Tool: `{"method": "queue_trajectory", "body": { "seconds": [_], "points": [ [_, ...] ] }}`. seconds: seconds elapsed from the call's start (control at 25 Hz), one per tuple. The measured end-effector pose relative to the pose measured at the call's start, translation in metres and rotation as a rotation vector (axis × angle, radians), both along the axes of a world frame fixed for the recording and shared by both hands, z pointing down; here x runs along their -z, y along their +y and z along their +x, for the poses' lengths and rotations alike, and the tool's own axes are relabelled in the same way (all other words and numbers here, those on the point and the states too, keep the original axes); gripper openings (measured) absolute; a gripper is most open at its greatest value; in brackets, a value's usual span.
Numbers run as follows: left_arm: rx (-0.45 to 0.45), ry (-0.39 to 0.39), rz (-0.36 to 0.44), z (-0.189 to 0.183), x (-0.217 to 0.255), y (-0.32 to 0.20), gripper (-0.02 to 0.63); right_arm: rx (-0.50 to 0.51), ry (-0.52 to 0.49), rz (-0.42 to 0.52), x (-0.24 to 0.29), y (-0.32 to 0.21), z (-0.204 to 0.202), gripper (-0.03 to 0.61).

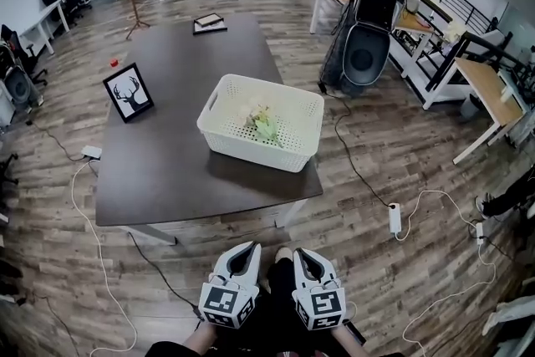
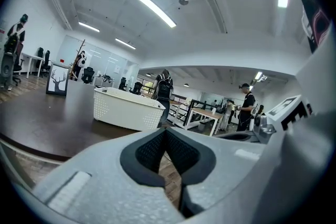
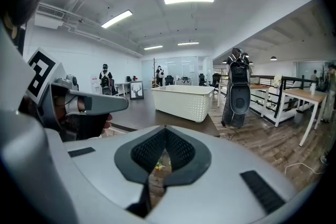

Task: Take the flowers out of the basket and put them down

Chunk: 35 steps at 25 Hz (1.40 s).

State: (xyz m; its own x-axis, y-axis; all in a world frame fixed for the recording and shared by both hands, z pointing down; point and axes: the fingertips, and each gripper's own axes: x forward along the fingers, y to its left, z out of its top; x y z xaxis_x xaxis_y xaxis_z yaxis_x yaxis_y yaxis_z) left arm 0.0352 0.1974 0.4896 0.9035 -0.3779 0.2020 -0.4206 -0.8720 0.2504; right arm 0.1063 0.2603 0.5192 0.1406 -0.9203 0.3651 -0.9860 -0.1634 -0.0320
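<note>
The person holds both grippers low and close to the body, side by side. They are over the wooden floor and have not reached the near edge of the worktop. Both point forward at the worktop.

The left gripper has its jaws pressed together, with nothing between them. In the left gripper view, the dark pads meet at their tips. The right gripper is pressed together too and holds nothing. You can see this in the right gripper view. The two grippers are near each other but do not touch.

The flowers are a small bunch of pale white and soft green. They lie down in the middle of the white plastic basket with little holes. The basket sits on the dark brown flat worktop, close to its right side and well apart from both grippers. The basket is open at the top and stands flat.

A black framed picture of a deer stands on the left part of the worktop, apart from the basket.
</note>
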Motion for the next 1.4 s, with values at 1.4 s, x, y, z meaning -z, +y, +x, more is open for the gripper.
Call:
{"method": "queue_trajectory", "body": {
  "seconds": [1.4],
  "points": [
    [0.346, -0.063, 0.009, 0.120, -0.001, -0.170, 0.009, 0.276, -0.115, 0.150, 0.062, -0.207, 0.157, 0.006]
  ]
}}
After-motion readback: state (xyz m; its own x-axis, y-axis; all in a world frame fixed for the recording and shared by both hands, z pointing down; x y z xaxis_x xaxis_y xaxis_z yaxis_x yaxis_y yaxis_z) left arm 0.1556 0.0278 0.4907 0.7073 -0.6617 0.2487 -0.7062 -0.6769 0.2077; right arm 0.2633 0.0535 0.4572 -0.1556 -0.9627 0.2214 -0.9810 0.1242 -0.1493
